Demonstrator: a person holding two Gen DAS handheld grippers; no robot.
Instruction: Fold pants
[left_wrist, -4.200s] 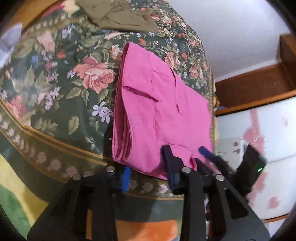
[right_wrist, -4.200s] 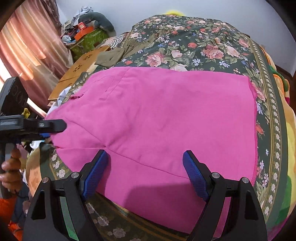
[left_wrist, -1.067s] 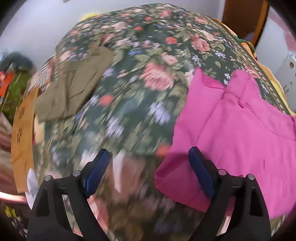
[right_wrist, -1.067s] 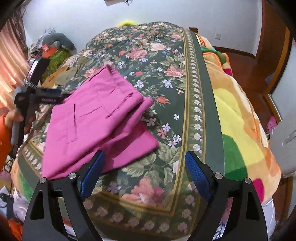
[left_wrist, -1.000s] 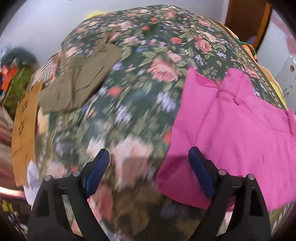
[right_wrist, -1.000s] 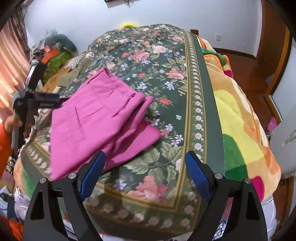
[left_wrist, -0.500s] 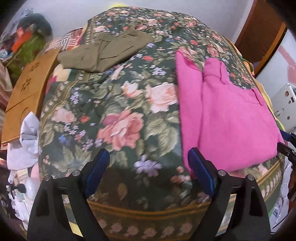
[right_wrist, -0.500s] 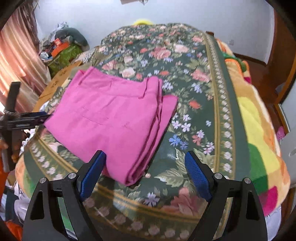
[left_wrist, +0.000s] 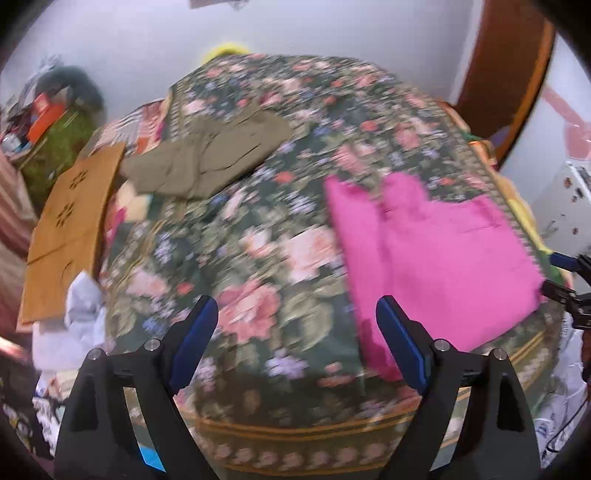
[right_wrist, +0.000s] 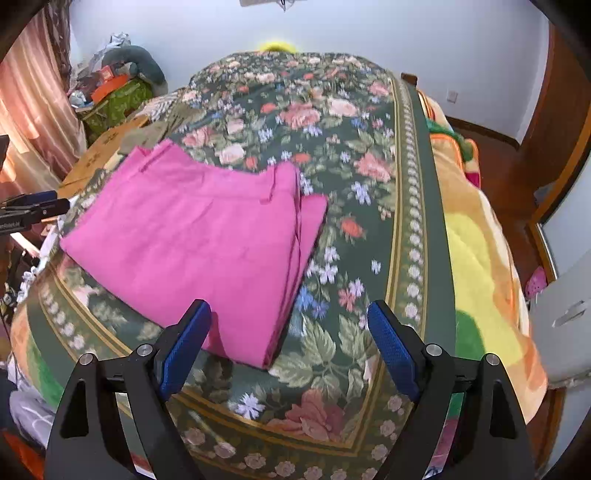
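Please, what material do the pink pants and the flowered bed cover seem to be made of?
The pink pants: probably a woven cotton-like cloth, matte, with stitched seams and crisp folded edges. The bed cover: seemingly a thick, soft blanket with a printed flower pattern and no shine; its fibre cannot be told.

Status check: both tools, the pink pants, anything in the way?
Left tool open, empty. Right tool open, empty. Pink pants folded, flat on floral bedspread, nothing touching them. Olive garment lies apart, not in the way.
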